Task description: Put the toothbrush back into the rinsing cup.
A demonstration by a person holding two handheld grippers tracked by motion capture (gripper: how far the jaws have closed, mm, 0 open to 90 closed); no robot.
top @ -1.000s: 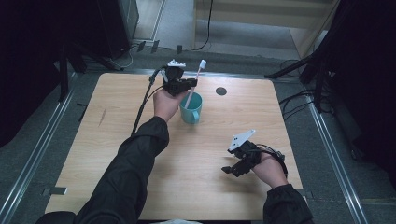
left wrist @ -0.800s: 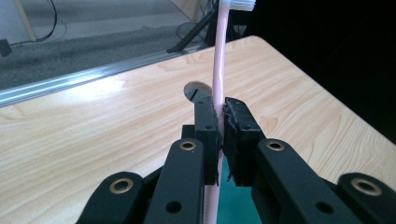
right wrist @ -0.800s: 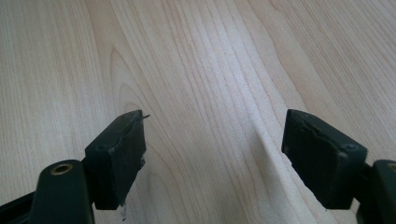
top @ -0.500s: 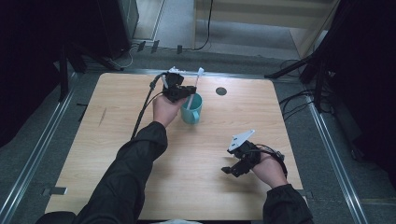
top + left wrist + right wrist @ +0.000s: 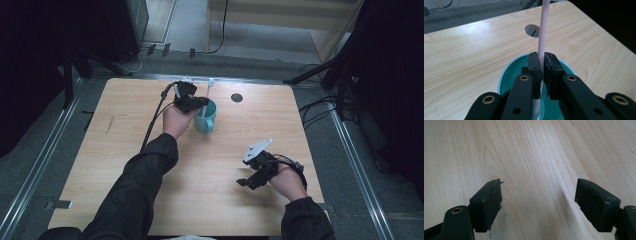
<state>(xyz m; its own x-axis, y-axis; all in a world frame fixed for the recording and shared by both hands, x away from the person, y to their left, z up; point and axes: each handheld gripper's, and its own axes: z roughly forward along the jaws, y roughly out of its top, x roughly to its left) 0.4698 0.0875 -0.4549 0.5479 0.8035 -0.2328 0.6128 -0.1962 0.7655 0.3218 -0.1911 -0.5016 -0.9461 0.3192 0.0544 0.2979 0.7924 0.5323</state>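
**Toothbrush now standing in cup — left claw not yet released**

Left claw (image 5: 542, 68): jaws pinched shut on the pale pink handle of the toothbrush (image 5: 541, 32), gripping it just above the rim of the teal cup (image 5: 506, 75). Handle runs near upright between the pads; its lower end dips into the cup in the left gripper view. Compared with a second ago, the toothbrush has swung from a clear lean to the right toward upright, and the claw has shifted slightly left over the cup (image 5: 206, 116). Judgement: insertion is essentially done — what remains is letting go and lifting away without dragging the brush back out.

Right claw (image 5: 256, 172): jaws wide apart, holding nothing, hovering over bare wood on the near right of the bench (image 5: 125, 150); unchanged in place since the earlier frames.

Room: the cup sits in the far middle of the bench, fairly near the back edge. A dark round grommet hole (image 5: 237, 97) lies just to its right, apart from it. Open wood to the left and toward the person — the safer way to withdraw. The left claw's cable (image 5: 152, 122) trails along the forearm, clear of the cup.
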